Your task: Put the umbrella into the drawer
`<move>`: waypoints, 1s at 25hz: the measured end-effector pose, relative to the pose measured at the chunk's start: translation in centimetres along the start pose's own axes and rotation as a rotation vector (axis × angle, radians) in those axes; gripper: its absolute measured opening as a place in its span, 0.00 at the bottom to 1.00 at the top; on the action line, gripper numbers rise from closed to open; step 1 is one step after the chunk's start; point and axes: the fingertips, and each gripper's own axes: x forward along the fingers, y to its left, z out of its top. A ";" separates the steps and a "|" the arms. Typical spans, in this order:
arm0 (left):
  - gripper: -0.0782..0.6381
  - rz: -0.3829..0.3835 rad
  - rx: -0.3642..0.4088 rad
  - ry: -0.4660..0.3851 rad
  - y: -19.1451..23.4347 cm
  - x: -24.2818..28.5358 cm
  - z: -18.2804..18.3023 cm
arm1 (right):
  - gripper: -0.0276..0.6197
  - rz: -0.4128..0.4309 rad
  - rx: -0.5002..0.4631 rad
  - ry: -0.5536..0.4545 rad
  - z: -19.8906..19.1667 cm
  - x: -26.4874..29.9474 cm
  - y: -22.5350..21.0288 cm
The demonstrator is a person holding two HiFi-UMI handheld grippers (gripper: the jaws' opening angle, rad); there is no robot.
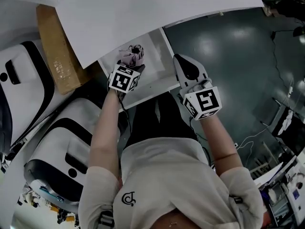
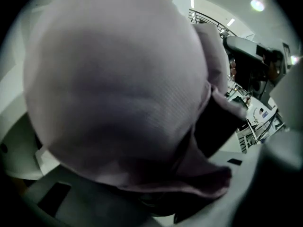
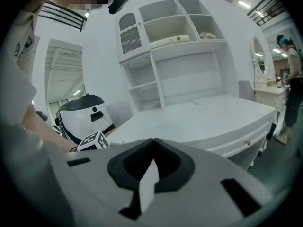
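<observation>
Umbrella (image 1: pixel 132 56), folded into a pinkish bundle, is clamped in the left claw (image 1: pixel 129 67). In the left gripper view its fabric (image 2: pixel 118 79) bulges straight ahead of the claw and fills almost the whole view. The jaws are closed around the bundle rather than meeting each other.

The drawer (image 1: pixel 155 63) stands open directly below and just beyond that claw, pulled out from under the white worktop (image 1: pixel 143 13), and its floor looks bare. The umbrella hangs over the drawer's left part, within its walls as seen from above. Whether it already touches the drawer floor cannot be told.

The right claw (image 1: pixel 178 58) sits just right of the drawer's right wall. Its jaws (image 3: pixel 151 143) are pressed together with nothing between them, and the worktop (image 3: pixel 199 117) lies ahead of it.

By this reading, the pick-up and the opening of the drawer are done, and the carry is all but finished. What remains is setting the umbrella on the drawer floor, spreading the left claw to let go, and drawing the claw clear. The right claw is well placed to push the drawer shut, though the task does not ask for that.
</observation>
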 end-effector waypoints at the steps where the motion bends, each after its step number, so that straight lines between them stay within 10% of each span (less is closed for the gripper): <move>1: 0.41 -0.003 -0.002 0.021 0.3 0.7 -0.4 | 0.05 0.003 0.004 0.006 -0.4 0.4 -0.2; 18: 0.42 -0.034 -0.031 0.247 2.1 8.8 -5.2 | 0.05 -0.019 0.116 0.048 -4.9 3.4 -2.7; 25: 0.43 0.009 0.002 0.171 2.0 9.1 -4.3 | 0.05 -0.027 0.169 0.047 -5.6 3.5 -3.2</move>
